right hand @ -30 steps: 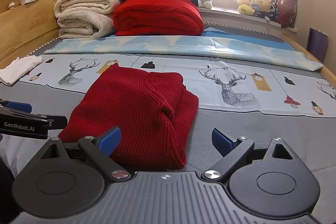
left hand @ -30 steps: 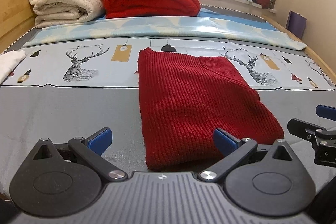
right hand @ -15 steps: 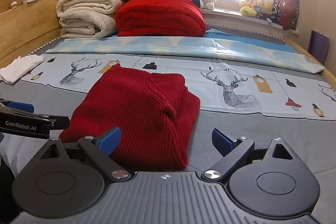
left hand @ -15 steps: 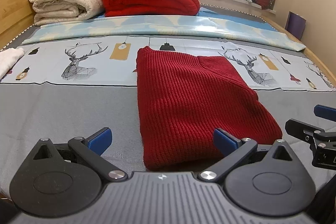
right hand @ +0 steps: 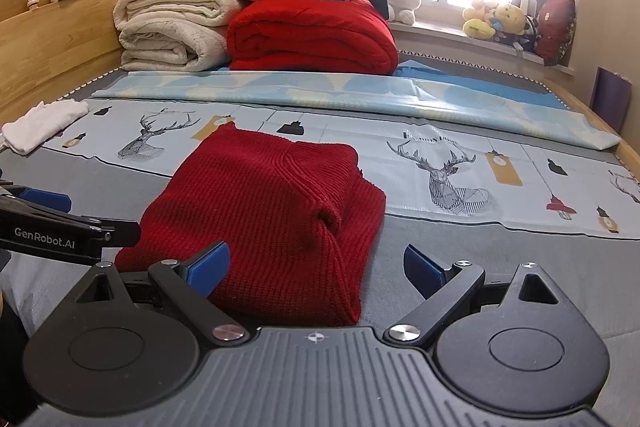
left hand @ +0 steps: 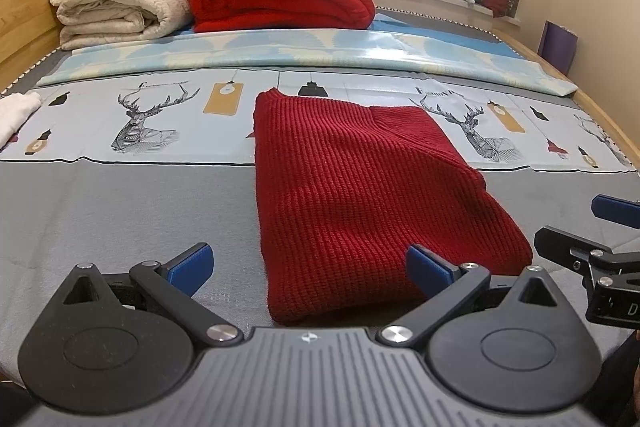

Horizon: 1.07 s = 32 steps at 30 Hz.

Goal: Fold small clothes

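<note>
Red sweater point(left hand: 360, 195) is laid folded on the grey bedcover point(left hand: 120, 211), a compact rectangle with one thicker fold seen along its right side in the right wrist view point(right hand: 280, 215).

Left gripper point(left hand: 310, 269): jaws are spread wide, nothing is held. Its right fingertip point(left hand: 428, 269) is seen over the sweater's near edge; contact can't be told. Left fingertip point(left hand: 192, 263) is over bare cover, apart from the knit. The sweater's near left corner is placed between the jaws, the rest running ahead and to the right.

Right gripper point(right hand: 316, 265): jaws are wide too, empty. Left fingertip point(right hand: 210, 263) is seen against the sweater's near edge, right fingertip point(right hand: 422, 267) over grey cover just beyond the sweater's right corner. The sweater's near right part is framed between the jaws.

Each gripper is caught at the edge of the other's view, beside the sweater's near corners.

Ahead of the jaws: deer-print sheet point(right hand: 440, 163) under the sweater's far end, then folded blankets point(right hand: 312, 35) stacked at the bed's far end. A white cloth point(right hand: 40, 125) is seen far left, well apart from the sweater.
</note>
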### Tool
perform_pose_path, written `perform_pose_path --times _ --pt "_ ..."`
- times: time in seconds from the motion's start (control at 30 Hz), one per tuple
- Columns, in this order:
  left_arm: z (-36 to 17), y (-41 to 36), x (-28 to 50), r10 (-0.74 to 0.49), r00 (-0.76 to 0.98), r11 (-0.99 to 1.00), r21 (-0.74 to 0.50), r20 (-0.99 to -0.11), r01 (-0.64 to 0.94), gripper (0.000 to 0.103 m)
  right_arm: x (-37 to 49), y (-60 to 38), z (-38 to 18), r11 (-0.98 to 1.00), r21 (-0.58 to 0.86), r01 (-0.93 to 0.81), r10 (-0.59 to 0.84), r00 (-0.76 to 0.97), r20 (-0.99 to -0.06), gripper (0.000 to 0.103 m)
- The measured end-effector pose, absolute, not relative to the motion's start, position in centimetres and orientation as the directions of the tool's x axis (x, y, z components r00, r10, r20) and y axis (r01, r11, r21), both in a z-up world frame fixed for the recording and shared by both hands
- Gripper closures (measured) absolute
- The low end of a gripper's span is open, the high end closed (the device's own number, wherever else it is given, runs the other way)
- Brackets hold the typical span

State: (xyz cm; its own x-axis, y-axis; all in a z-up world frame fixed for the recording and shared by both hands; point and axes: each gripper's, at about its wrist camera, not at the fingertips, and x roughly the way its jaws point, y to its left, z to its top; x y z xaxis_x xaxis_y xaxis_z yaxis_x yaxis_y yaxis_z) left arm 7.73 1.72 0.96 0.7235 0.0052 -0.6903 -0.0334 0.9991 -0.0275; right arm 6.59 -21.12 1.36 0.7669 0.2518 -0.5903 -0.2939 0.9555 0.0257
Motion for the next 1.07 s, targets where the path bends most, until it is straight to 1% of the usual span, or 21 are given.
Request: perform_pose_path --times 1.07 --pt "0.78 1.22 7.75 -0.001 0.732 1.000 -0.014 -0.682 -0.012 0.000 6.45 -20.94 1.61 0.955 0.023 -0.297 0.253 0.771 -0.585 0.009"
